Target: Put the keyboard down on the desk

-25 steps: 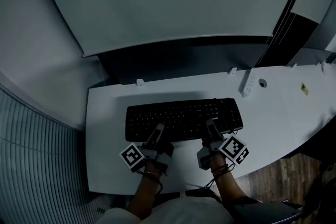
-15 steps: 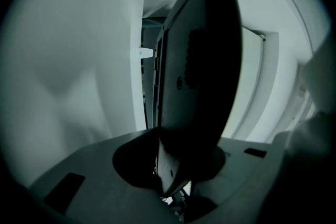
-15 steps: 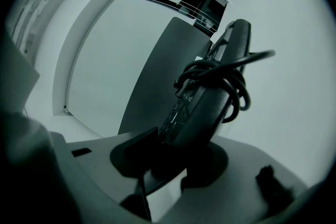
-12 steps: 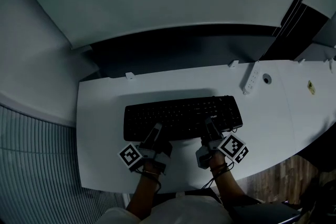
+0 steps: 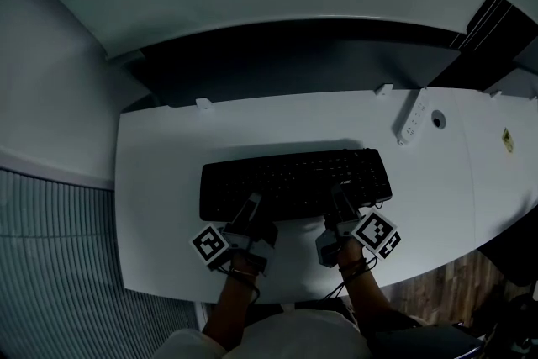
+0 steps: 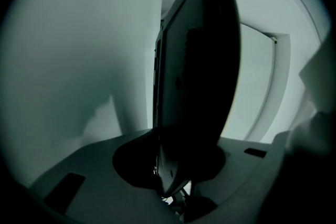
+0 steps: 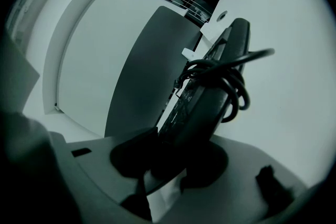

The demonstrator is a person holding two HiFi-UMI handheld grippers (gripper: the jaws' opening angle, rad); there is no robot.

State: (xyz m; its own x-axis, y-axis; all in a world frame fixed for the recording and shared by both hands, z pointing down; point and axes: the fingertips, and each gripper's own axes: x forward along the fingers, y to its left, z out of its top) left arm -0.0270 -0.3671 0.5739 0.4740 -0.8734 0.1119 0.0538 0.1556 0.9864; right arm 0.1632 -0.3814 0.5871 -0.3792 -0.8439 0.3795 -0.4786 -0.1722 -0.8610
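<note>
A black keyboard [image 5: 294,182] is held level over the white desk [image 5: 168,172], casting a shadow on it. My left gripper [image 5: 250,209] is shut on its near edge left of the middle, and my right gripper [image 5: 340,204] is shut on the near edge toward the right. In the left gripper view the keyboard [image 6: 197,76] runs edge-on out of the jaws. In the right gripper view the keyboard [image 7: 202,107] also sits in the jaws, with its coiled black cable [image 7: 226,73] bundled on the underside.
A white power strip [image 5: 413,118] and a round cable hole [image 5: 438,120] lie at the desk's back right. Small white clips [image 5: 203,104] sit on the back edge. A curved white panel rises behind the desk; a ribbed wall is at the left.
The view has shifted, so the desk sits lower and further right in frame. Both grippers keep their hold on the keyboard, which stays in about the same spot.
</note>
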